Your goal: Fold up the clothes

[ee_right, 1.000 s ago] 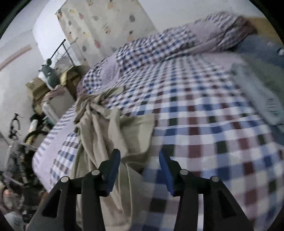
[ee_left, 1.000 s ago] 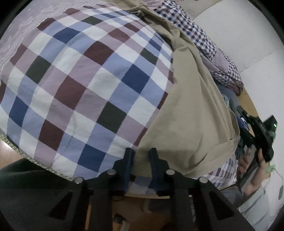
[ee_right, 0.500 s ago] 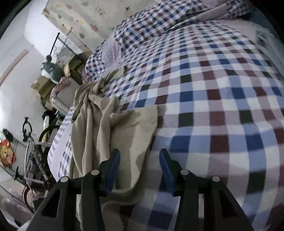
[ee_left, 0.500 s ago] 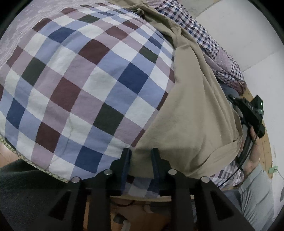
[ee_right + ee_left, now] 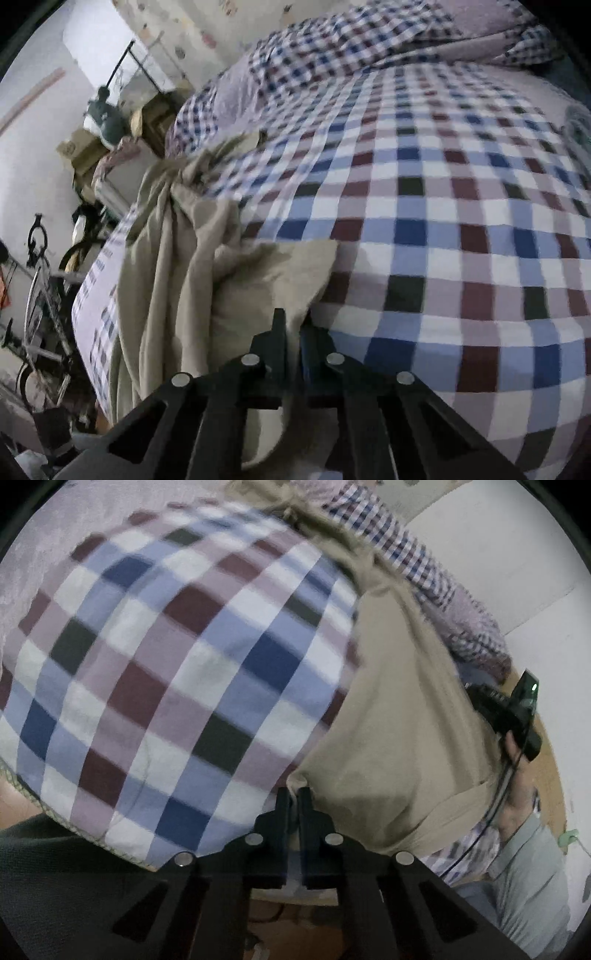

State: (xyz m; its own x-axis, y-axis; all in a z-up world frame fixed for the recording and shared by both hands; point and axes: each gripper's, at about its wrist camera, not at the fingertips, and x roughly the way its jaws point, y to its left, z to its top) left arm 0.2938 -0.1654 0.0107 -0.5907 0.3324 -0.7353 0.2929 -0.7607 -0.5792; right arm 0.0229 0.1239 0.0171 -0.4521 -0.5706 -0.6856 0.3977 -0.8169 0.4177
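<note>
Checked bedspread (image 5: pixel 461 236) covers the bed, landmark for the rest. Beige garment (image 5: pixel 399 716) lies crumpled along one side of the bedspread, part draped over the bed's edge, one flat corner spread on the checks. Small-check quilt (image 5: pixel 332 48) bunched at the far end of the bedspread. Left gripper (image 5: pixel 294 797) at the near edge of the bedspread: jaws just closed, clamped on the garment's hem. Right gripper (image 5: pixel 293 328) at the garment's flat corner on the bedspread: jaws just closed too, beige fabric pinched between them.
</note>
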